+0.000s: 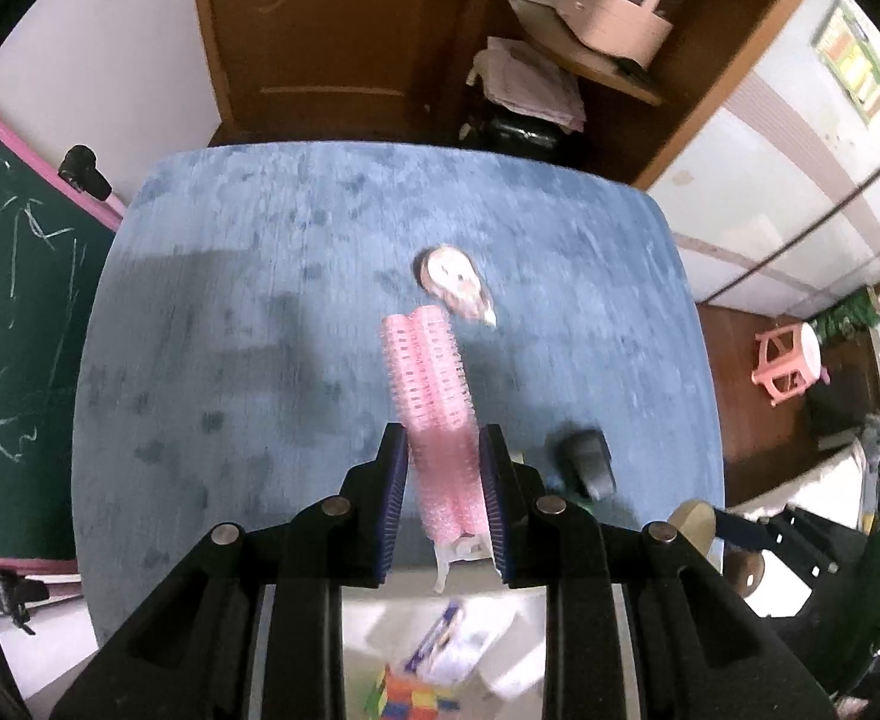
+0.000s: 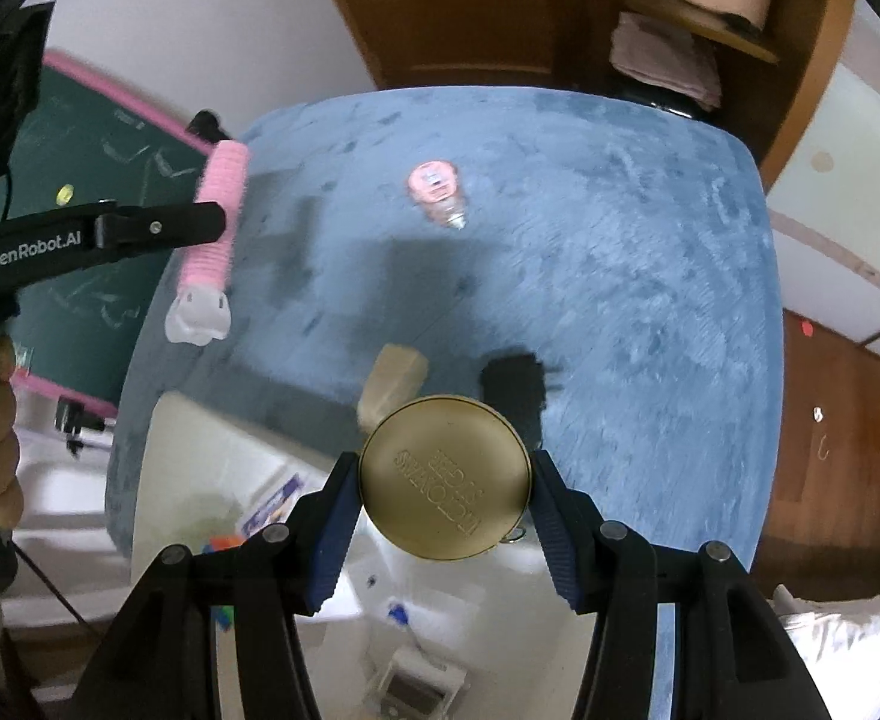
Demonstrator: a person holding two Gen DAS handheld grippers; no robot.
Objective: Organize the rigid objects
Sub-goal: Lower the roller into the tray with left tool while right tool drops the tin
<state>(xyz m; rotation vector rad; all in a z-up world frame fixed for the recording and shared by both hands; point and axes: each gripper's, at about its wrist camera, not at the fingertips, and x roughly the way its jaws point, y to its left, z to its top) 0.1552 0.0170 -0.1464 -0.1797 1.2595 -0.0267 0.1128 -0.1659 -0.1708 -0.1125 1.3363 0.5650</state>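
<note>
Left claw is closed on a pink hair roller, held lengthwise between the blue pads, bristled barrel pointing out over the tabletop; a white clip end sits at the rear of the grip. Seen from the right wrist view, the same roller hangs beyond the tabletop's left edge, white end down.

Right claw grips a round gold tin across its width, lid face to the camera, embossed lettering too reversed to read surely. It is held over the near edge of the tabletop.

Handling, as judged: the roller looks light and hollow, with bristles that give a little and help the pads bite; a mid-barrel hold suits it, not the clip end. The tin looks stiff and smooth, likely to slip or rotate if pinched off-centre, so the pads should stay on its widest line.

Left on the tabletop: a small pink-capped bottle lying toward the middle, a beige block and a dark object near the near edge. A white bin holding colourful items sits below that edge, probably the drop point.
</note>
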